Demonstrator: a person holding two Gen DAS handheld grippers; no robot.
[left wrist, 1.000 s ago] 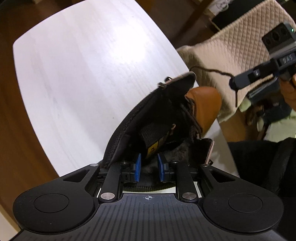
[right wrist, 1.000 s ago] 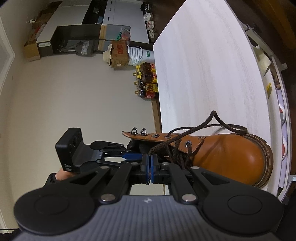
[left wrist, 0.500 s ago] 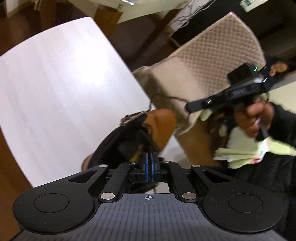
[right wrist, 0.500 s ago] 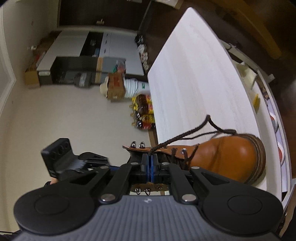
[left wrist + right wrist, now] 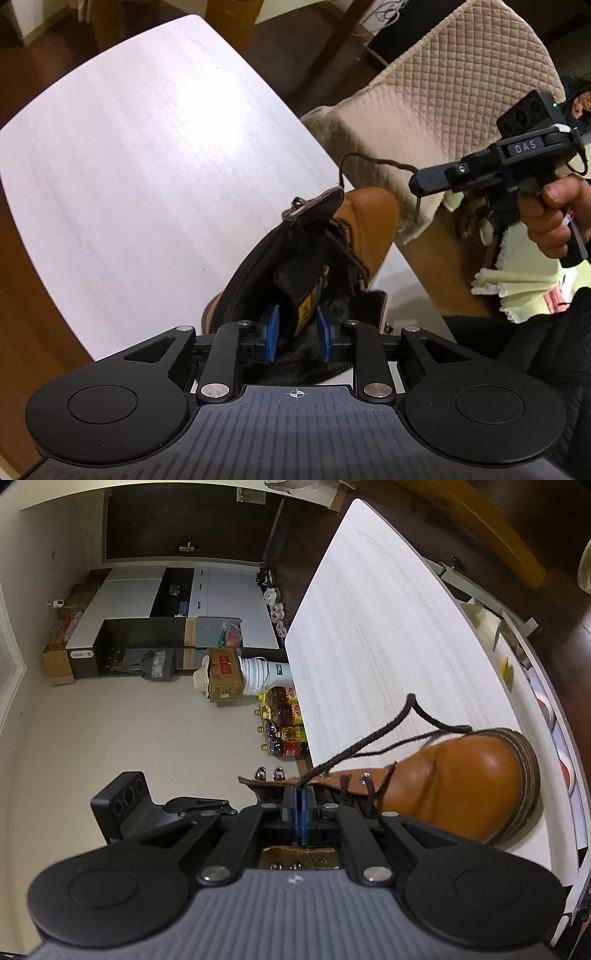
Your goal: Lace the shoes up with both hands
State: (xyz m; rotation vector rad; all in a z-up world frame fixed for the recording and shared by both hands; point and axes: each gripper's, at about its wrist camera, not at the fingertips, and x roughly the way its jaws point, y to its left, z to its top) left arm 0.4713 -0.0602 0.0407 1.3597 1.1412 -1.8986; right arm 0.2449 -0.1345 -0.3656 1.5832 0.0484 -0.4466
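A tan leather boot (image 5: 369, 218) stands on the white table (image 5: 147, 147), toe away from me. My left gripper (image 5: 297, 332) hangs over the boot's mouth, its jaws opening. The black tongue (image 5: 299, 280) with a yellow label lies between the blue pads, which do not press on it. To the right, my right gripper (image 5: 415, 181) is shut on the dark brown lace (image 5: 373, 160), which arcs up from the boot's top eyelets. In the right wrist view the right gripper (image 5: 299, 812) pinches that lace (image 5: 354, 749) just above the boot (image 5: 461, 782).
A chair with a quilted beige cover (image 5: 424, 92) stands close beside the table's right edge. A person's hand (image 5: 554, 210) holds the right tool. Bottles (image 5: 284, 723) and a cardboard box (image 5: 225, 675) sit on the floor past the table (image 5: 388, 627).
My left gripper's pads came together half a second ago and now stand apart again over the boot's mouth. The right gripper has drawn the lace further away from the boot.
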